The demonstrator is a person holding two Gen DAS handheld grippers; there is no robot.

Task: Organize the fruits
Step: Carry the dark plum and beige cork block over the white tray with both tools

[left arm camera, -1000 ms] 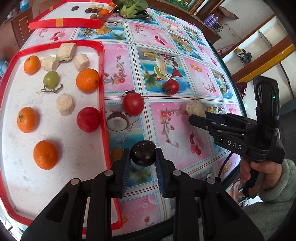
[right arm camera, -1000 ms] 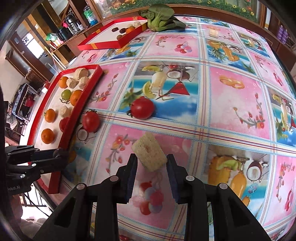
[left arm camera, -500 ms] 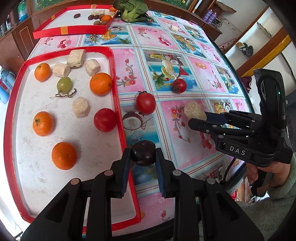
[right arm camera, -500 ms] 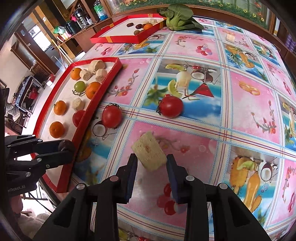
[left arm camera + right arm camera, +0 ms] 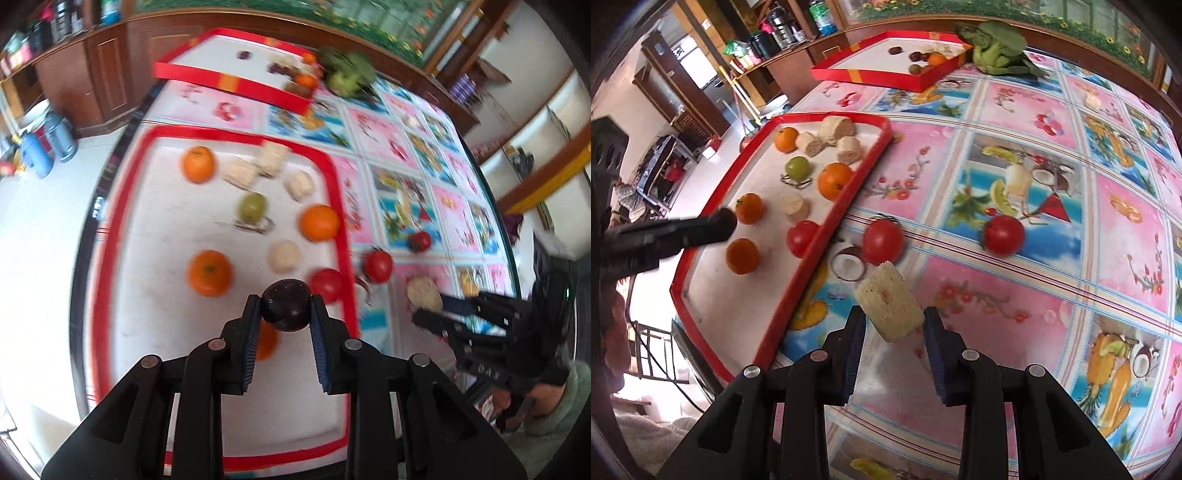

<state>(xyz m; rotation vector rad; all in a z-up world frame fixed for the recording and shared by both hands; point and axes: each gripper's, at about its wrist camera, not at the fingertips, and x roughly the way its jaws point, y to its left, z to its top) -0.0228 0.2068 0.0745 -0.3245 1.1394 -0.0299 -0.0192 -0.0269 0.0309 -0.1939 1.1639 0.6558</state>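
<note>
My left gripper (image 5: 285, 334) is shut on a dark purple plum (image 5: 285, 305) and hangs over the near red-rimmed white tray (image 5: 147, 280). That tray holds several oranges (image 5: 209, 272), a green fruit (image 5: 252, 206), a tomato (image 5: 327, 285) and pale cut chunks (image 5: 283, 255). My right gripper (image 5: 894, 332) is shut on a pale cylindrical chunk (image 5: 889, 302) above the tablecloth, right of the tray (image 5: 849, 192). Two tomatoes (image 5: 882, 242) (image 5: 1004, 234) lie on the cloth. The left gripper's fingers (image 5: 683, 230) reach over the tray in the right wrist view.
A second red tray (image 5: 871, 79) with small fruits stands at the far side, beside a leafy green vegetable (image 5: 995, 48). The table's edge (image 5: 83, 258) runs just left of the near tray, with floor and blue jugs (image 5: 35, 155) beyond. A sleeved hand (image 5: 546, 398) holds the right gripper.
My left gripper has carried the plum leftward from over the cloth to over the near tray. My right gripper has moved the pale chunk left, closer to the tray's rim.
</note>
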